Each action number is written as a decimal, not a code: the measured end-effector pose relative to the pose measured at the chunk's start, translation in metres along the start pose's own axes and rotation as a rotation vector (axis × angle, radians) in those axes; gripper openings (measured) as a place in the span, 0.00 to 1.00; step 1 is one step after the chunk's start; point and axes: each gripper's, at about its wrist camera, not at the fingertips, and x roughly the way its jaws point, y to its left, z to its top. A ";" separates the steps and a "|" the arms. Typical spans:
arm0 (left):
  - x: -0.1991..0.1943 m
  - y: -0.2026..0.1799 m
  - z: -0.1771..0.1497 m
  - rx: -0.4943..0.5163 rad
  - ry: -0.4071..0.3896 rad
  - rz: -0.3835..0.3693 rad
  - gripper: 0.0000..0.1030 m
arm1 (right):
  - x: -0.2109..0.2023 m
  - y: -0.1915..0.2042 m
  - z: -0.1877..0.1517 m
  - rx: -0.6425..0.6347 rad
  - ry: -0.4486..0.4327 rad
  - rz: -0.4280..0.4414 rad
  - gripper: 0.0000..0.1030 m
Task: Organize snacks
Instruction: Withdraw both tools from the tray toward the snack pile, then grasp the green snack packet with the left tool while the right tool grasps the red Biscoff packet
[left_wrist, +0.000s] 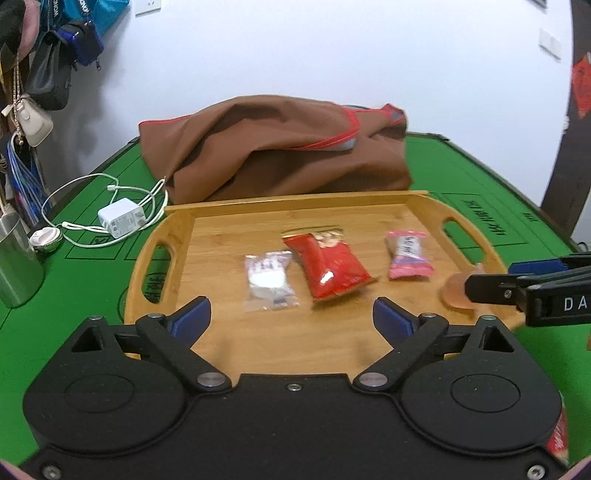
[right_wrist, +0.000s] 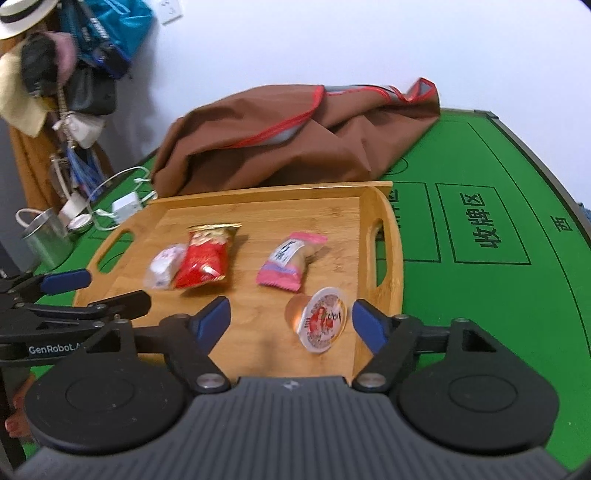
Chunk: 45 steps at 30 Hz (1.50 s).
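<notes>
A wooden tray (left_wrist: 340, 347) (right_wrist: 258, 206) lies on the green table and holds several snacks. They are a clear white packet (left_wrist: 267, 280) (right_wrist: 164, 267), a red packet (left_wrist: 330, 267) (right_wrist: 205, 258), a pink packet (left_wrist: 408, 254) (right_wrist: 290, 260) and a jelly cup (right_wrist: 321, 319) (left_wrist: 456, 291) on its side. My left gripper (left_wrist: 291, 317) is open over the tray's near edge, just short of the white and red packets. My right gripper (right_wrist: 290, 321) is open, with the jelly cup between its fingers but untouched.
A brown cloth bag (left_wrist: 280, 147) (right_wrist: 291, 136) lies behind the tray. A white charger with cable (left_wrist: 120, 218), a small round tin (left_wrist: 46, 238) and a metal cup (left_wrist: 16, 258) sit at the left. Bags hang on a rack (left_wrist: 48, 66) at the far left.
</notes>
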 end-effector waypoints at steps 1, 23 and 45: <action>-0.005 -0.001 -0.003 0.005 -0.008 -0.006 0.92 | -0.005 0.001 -0.004 -0.006 -0.005 0.002 0.83; -0.073 -0.028 -0.078 0.086 -0.064 -0.108 0.99 | -0.062 0.004 -0.082 -0.039 -0.043 -0.018 0.88; -0.069 -0.044 -0.103 0.127 -0.024 -0.162 0.97 | -0.070 0.013 -0.129 -0.065 -0.052 -0.158 0.88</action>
